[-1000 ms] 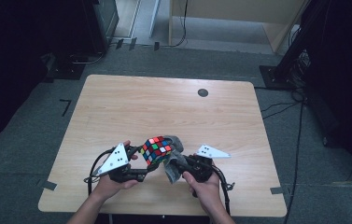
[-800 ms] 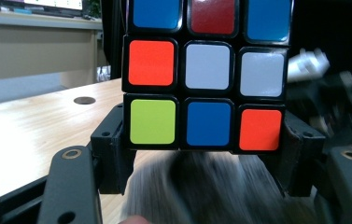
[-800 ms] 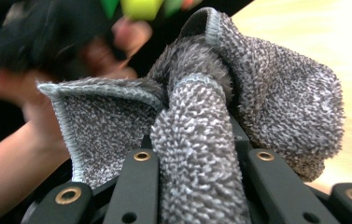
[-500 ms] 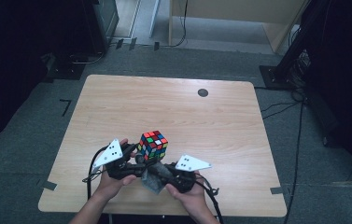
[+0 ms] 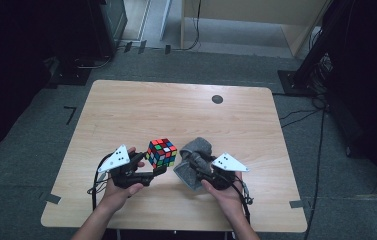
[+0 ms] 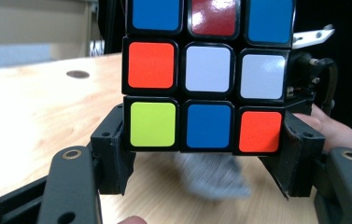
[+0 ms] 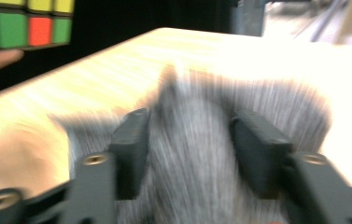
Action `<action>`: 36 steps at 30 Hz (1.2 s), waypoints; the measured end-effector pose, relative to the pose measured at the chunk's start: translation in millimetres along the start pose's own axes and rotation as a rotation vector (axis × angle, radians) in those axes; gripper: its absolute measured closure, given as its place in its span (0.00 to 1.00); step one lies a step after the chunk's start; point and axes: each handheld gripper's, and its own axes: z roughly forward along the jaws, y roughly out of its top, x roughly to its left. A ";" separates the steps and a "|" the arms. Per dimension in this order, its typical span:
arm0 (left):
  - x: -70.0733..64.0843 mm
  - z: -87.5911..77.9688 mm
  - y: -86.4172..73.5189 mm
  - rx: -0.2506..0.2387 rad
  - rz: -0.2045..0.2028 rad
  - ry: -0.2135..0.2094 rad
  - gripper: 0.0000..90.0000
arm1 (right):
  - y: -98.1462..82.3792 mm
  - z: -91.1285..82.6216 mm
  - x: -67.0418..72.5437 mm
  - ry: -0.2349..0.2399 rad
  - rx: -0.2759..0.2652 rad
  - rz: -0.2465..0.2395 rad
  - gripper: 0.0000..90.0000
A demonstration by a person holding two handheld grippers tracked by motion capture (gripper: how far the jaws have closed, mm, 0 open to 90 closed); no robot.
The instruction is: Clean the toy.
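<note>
Fingers (image 6: 208, 154) clamp cube (image 6: 208, 74); others opening over cloth (image 7: 197, 140).

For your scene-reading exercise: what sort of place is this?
Probably a lab or recording room: a bare wooden table on grey carpet, with dark equipment stands and trailing cables around.

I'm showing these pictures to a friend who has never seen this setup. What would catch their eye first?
Most likely the bright puzzle cube, clamped between the jaws of the left gripper and held above the near part of the wooden table. Beside it lies a crumpled grey cloth, with the right gripper over it; its jaws have just been opening, the cloth between them. In the left gripper view the cube's coloured squares loom large.
</note>
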 end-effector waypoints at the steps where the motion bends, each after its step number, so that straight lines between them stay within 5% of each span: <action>1: 1.8 -0.7 0.3 0.005 -0.011 -0.001 0.37 | 1.7 -2.0 -1.3 -0.032 -0.016 -0.054 0.40; 5: 9.1 -4.2 2.6 0.011 -0.056 -0.025 0.37 | 6.5 -10.6 -0.6 -0.017 -0.106 -0.200 0.34; 11: 10.9 -3.4 3.7 0.062 -0.057 -0.059 0.37 | 3.5 -6.4 26.5 0.079 -0.221 -0.430 0.32; 22: 11.3 2.0 4.4 0.140 -0.092 -0.148 0.37 | 0.0 -1.2 47.0 0.120 -0.289 -0.622 0.36; 36: 9.8 13.7 2.2 0.251 -0.141 -0.241 0.37 | -5.7 3.1 59.5 0.077 -0.315 -0.828 0.37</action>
